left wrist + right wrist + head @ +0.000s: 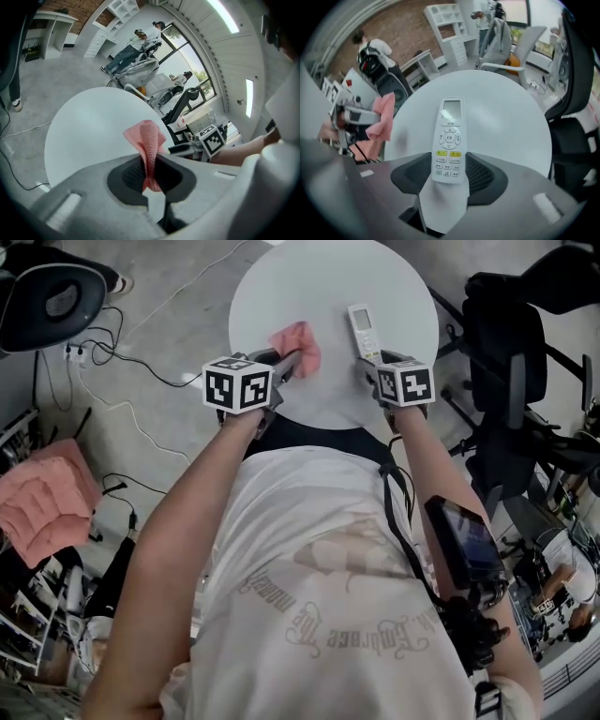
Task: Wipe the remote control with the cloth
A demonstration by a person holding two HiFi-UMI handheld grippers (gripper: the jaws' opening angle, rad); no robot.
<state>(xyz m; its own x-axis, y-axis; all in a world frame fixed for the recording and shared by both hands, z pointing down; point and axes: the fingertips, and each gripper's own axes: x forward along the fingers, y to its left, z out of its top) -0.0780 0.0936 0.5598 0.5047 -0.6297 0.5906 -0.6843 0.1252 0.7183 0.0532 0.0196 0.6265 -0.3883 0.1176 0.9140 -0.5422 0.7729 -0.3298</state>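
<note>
On the table [403, 296], remote control [363, 331]; cloth [298, 343] pinched in left gripper [150, 174].

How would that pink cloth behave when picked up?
Probably floppy: the cloth bunches into soft folds where the left tongs pinch it. Likely light, since one small pinch carries it. Its knobbly weave suggests it shouldn't slip.

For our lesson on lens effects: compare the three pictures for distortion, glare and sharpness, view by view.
Head view: even light, little bending, white table bright but not washed out. Left gripper view: strong fisheye curve, dark corners, ceiling lights and window blown out, cloth sharp. Right gripper view: same curve, remote control buttons readable, near jaws soft.
</note>
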